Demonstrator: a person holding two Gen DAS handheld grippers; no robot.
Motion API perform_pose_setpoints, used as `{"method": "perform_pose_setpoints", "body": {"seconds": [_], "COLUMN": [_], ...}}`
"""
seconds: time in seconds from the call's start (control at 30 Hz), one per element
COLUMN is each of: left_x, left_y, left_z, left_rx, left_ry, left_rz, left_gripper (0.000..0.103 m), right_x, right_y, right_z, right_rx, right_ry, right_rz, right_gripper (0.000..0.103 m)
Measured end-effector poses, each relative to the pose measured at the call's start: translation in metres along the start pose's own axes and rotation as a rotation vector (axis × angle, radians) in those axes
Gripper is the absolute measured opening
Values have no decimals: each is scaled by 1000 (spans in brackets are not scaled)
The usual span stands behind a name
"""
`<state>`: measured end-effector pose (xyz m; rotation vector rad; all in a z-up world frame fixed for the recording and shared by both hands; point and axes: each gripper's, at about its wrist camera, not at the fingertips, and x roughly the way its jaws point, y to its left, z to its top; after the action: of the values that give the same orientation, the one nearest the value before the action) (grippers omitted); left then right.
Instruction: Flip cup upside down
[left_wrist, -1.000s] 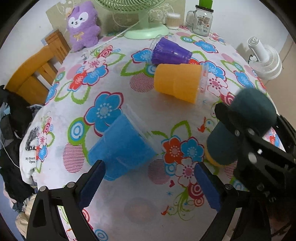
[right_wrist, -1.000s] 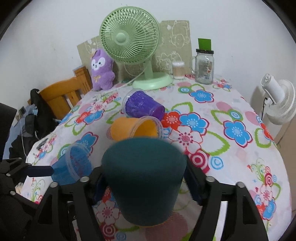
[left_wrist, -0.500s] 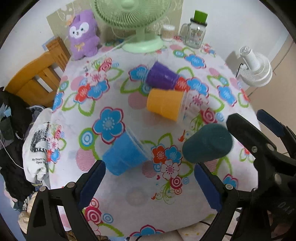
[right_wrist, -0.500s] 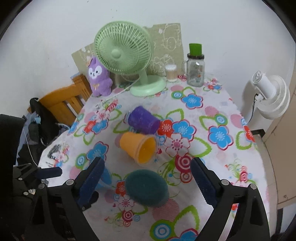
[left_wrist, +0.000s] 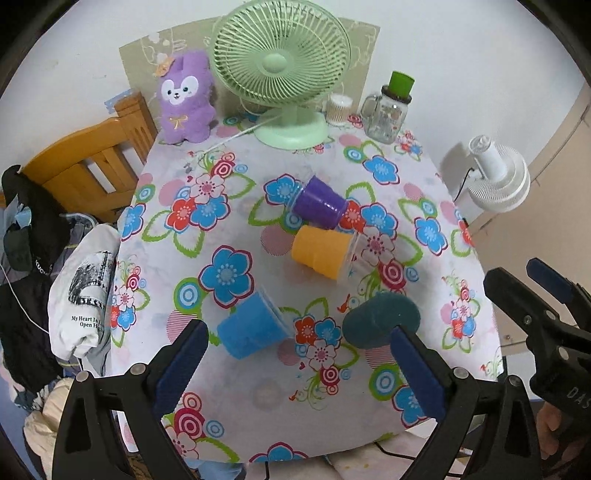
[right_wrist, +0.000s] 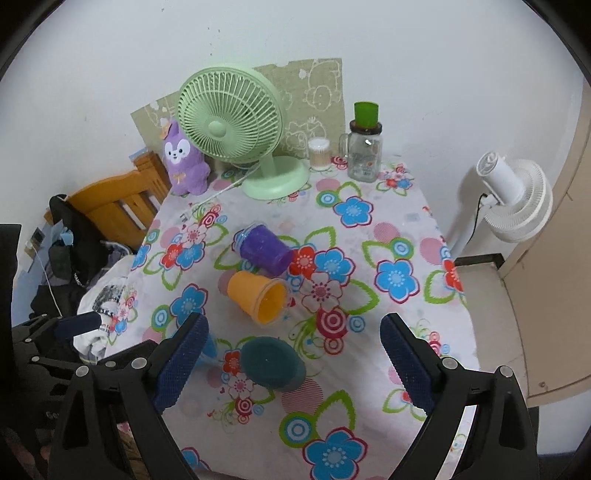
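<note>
The right gripper (right_wrist: 291, 369) hangs above the near part of the table (right_wrist: 406, 332) with its jaws spread wide and nothing between them. Below that gap, touching neither finger, the teal cup (right_wrist: 272, 362) stands upside down on the flowered cloth, flat base up. In the left wrist view the same teal cup (left_wrist: 380, 319) stands mouth down, and the right gripper (left_wrist: 546, 295) shows at the right edge, clear of it.

The left gripper (left_wrist: 295, 365) is also held above the table's near edge, its jaws wide apart and empty. The blue cup (left_wrist: 249, 328) lies on its side just left of the teal cup, base toward the camera, its mouth pointing away up the table.

Beyond the teal cup, toward the wall, the orange cup (right_wrist: 258, 295) lies on its side with its open mouth turned toward the right wrist camera. The purple cup (right_wrist: 264, 249) lies on its side just behind the orange one, seemingly touching it.

Farthest from the teal cup, along the wall, stand a green fan (right_wrist: 236, 125), a purple plush (right_wrist: 183, 162) to its left, and a glass jar (right_wrist: 364, 147) with a green lid to its right.
</note>
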<state>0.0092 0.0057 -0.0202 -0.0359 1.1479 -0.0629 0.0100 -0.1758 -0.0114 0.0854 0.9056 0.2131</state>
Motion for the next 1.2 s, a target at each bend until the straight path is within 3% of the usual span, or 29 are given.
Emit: {"method": "perform_pose_setpoints", "body": {"seconds": [0.73,1.2], "left_x": [-43,-46], "left_y": [-5,-11], "left_z": [-9,-6], "left_rx": [-17,-8], "left_ry": [-146,-158], "left_rz": [-9,-9], "left_gripper": [103,103], "right_x": [-32,-33], "right_y": [4,1], "right_z": [-9,-8], "right_rx": [-16,-13], "right_ry": [-78,-82], "right_rz": [-78,-93], "right_gripper": [96,96]}}
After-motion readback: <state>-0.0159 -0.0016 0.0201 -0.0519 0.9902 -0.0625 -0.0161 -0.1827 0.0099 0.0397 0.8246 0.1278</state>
